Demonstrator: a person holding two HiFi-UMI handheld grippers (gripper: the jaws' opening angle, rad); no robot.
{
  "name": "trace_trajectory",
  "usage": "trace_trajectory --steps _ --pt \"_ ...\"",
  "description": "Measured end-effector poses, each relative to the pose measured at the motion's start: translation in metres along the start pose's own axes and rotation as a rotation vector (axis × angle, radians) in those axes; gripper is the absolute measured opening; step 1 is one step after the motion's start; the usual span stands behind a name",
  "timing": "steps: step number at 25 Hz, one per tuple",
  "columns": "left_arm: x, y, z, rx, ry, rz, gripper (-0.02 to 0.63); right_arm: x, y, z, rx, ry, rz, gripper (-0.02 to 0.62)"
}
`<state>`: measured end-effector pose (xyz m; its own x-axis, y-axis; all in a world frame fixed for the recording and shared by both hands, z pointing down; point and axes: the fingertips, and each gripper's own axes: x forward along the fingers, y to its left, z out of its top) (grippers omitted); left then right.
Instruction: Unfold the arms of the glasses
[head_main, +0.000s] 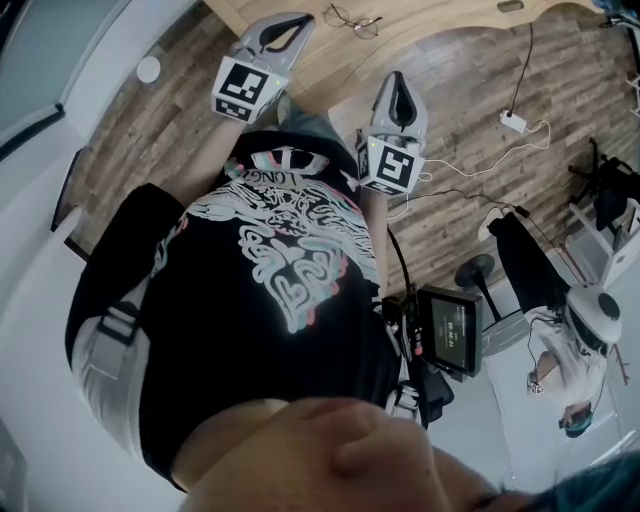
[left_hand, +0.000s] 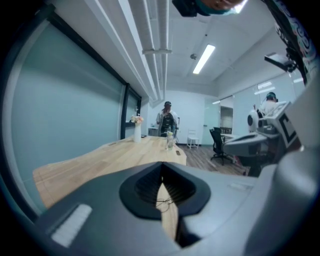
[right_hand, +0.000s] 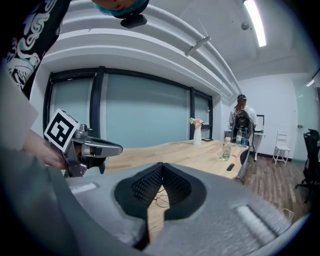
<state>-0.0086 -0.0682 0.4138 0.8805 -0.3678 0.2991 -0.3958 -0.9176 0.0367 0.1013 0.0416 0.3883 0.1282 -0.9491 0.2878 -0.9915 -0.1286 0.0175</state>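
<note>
Thin wire-framed glasses (head_main: 352, 20) lie folded on the light wooden table (head_main: 440, 22), near its edge. My left gripper (head_main: 305, 18) hovers just left of them, its jaws shut with nothing held. My right gripper (head_main: 396, 77) hangs lower and to the right, short of the table edge, also shut and empty. In the left gripper view the glasses (left_hand: 164, 202) show through the gap under the closed jaws (left_hand: 161, 165). The right gripper view shows the glasses (right_hand: 160, 200) the same way, below its closed tips (right_hand: 161, 165), with the left gripper (right_hand: 120, 148) at the left.
Further along the table stand a white vase with flowers (right_hand: 198, 134), a bottle (right_hand: 226, 148) and a small dark object (right_hand: 230, 167). A person (right_hand: 242, 121) stands at the far end. On the wood floor lie a power strip (head_main: 514, 121) and cables; another person (head_main: 575, 355) is at right.
</note>
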Motion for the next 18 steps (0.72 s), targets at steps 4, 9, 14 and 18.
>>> trace_trajectory --steps 4,9,14,18 --pt "0.019 0.0 -0.011 0.007 0.036 -0.018 -0.014 0.019 -0.005 -0.013 0.011 0.031 0.023 -0.002" --pt "0.035 0.005 -0.024 0.023 0.082 -0.021 -0.014 0.044 -0.004 -0.029 -0.002 0.08 0.077 -0.002" --pt "0.069 0.022 -0.028 0.046 0.075 -0.035 -0.014 0.083 -0.015 -0.048 -0.005 0.13 0.106 -0.002" --pt "0.091 0.022 -0.041 0.052 0.116 -0.051 -0.014 0.102 -0.026 -0.066 0.007 0.187 0.127 -0.002"
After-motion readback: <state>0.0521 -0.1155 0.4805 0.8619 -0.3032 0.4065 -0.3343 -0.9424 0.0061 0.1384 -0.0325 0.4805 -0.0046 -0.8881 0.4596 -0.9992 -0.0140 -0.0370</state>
